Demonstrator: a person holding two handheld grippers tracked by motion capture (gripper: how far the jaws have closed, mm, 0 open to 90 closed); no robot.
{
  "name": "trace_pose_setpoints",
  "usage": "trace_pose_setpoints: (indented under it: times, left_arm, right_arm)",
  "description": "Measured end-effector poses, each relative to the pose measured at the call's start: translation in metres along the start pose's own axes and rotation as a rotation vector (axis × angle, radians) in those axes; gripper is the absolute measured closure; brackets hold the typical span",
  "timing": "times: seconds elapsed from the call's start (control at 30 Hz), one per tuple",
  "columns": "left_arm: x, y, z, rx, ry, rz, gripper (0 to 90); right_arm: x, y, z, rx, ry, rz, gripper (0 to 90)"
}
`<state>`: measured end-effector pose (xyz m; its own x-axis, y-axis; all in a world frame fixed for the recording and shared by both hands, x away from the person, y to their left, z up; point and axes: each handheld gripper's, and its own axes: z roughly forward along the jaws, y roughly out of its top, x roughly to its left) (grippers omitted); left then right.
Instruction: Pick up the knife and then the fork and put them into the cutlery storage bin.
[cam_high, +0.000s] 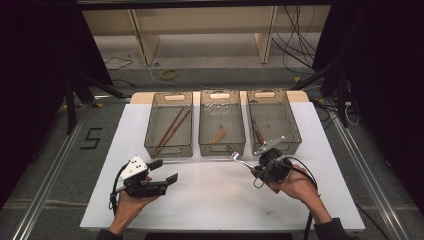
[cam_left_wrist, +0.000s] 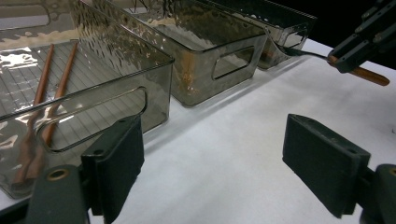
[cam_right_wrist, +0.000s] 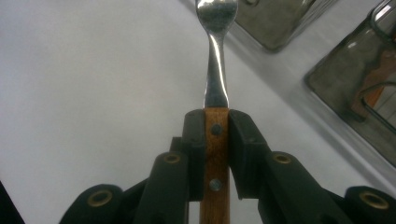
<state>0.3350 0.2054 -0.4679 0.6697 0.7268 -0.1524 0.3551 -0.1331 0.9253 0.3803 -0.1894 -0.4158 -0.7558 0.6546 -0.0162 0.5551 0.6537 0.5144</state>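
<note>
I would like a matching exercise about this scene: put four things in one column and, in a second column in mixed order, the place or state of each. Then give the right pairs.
Things:
1. fork
2. chopsticks
3. left gripper
4. right bin

Places or states:
A. lying in the left bin
B. open, holding nothing, above the white table
C. clamped by its wooden handle in the right gripper
D. holds a utensil with a dark handle

Pairs: 1-C, 2-A, 3-B, 4-D
</note>
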Motion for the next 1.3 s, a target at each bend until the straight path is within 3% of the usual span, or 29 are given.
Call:
trace_pose_setpoints:
  times: [0.37, 1.3]
  left_arm:
    - [0.000, 0.000, 0.000, -0.002, 0.001, 0.000, 20.0]
    - [0.000, 0.000, -0.001, -0.007, 0.004, 0.000, 20.0]
  right_arm:
    - [-0.012, 0.012, -0.010, -0.037, -0.012, 0.012, 78.0]
    - [-0.050, 0.045, -0.023, -0.110, -0.028, 0.101, 78.0]
